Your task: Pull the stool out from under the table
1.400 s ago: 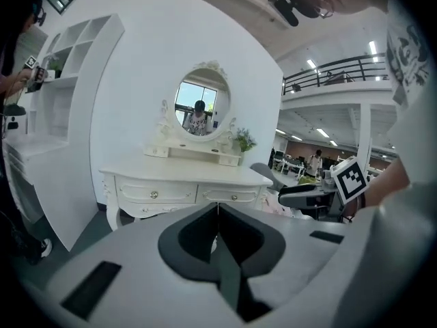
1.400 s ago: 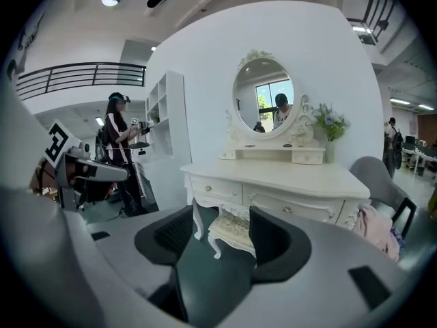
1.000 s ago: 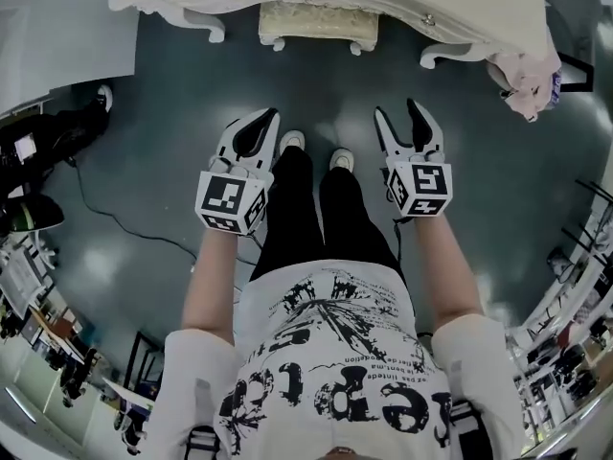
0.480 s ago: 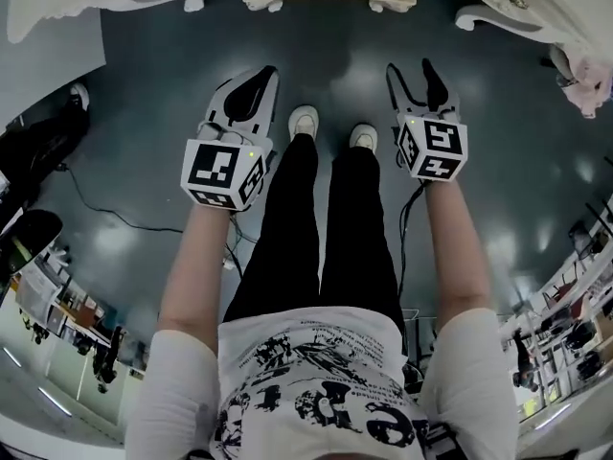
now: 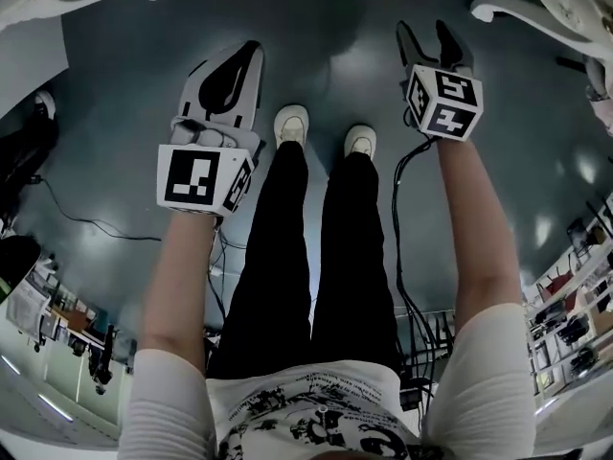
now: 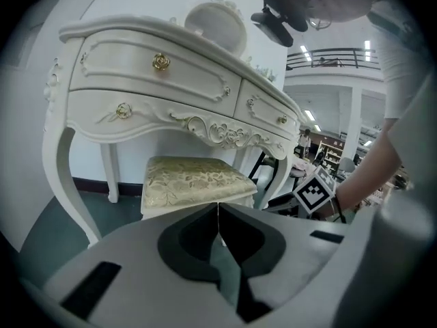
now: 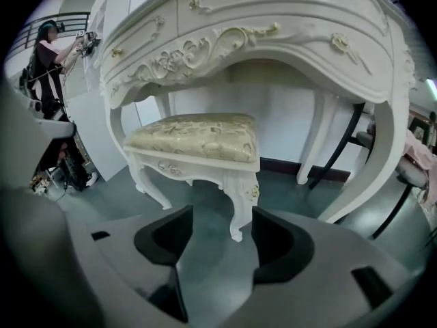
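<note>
The stool [image 7: 194, 137] stands under the counter [image 7: 287, 33], clear of both tools: bring the right tool [image 7: 222, 232], jaws spread, around the near seat rail [image 7: 198, 164], open the left tool [image 6: 218, 217], whose jaws are pressed together, to match, grip evenly, then draw straight back

A thin black cable [image 5: 105, 226] snakes across the glossy dark floor [image 5: 115, 103] at left. In the background, a person in a pink top [image 7: 46, 57] stands.
</note>
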A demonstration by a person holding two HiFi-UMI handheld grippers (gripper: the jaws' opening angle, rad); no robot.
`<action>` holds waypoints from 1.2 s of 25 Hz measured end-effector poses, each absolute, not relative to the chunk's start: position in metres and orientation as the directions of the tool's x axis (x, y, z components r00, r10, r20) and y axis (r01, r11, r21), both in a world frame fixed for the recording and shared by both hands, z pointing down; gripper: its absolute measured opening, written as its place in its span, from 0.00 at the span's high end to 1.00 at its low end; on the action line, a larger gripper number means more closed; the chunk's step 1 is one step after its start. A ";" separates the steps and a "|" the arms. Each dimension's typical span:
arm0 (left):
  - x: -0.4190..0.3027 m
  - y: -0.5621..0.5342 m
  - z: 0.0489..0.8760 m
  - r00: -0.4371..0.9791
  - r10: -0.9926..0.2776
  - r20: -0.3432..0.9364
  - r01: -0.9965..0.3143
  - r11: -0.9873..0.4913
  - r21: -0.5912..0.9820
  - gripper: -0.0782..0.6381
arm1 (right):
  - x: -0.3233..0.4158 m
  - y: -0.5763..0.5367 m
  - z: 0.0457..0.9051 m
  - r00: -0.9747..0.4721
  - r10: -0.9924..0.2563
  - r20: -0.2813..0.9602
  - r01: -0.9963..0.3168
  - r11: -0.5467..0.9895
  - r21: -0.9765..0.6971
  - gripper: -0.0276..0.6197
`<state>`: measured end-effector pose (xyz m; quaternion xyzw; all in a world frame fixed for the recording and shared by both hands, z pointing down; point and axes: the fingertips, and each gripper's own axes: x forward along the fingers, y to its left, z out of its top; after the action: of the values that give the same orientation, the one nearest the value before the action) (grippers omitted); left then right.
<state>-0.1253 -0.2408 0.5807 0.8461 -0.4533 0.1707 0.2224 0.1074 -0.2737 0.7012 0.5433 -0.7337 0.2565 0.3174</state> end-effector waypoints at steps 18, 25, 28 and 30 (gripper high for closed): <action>-0.116 -0.264 0.644 0.574 -0.717 0.397 -0.818 -0.530 0.224 0.86 | 0.124 -0.377 0.806 -0.058 -0.639 0.767 -0.947 0.278 0.160 0.53; -0.117 -0.259 0.655 0.595 -0.702 0.392 -0.802 -0.549 0.234 0.86 | 0.122 -0.388 0.805 -0.052 -0.713 0.699 -0.937 0.277 0.212 0.53; -0.119 -0.255 0.656 0.603 -0.696 0.389 -0.796 -0.559 0.232 0.86 | 0.123 -0.386 0.805 -0.059 -0.707 0.705 -0.934 0.289 0.211 0.54; -0.123 -0.252 0.658 0.600 -0.690 0.404 -0.796 -0.563 0.222 0.86 | 0.121 -0.384 0.806 -0.067 -0.695 0.716 -0.932 0.299 0.203 0.55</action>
<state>-0.1226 -0.2517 0.6581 0.8733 -0.4256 0.1369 0.1937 0.1211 -0.3842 0.8057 0.5705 -0.7132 0.1578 0.3755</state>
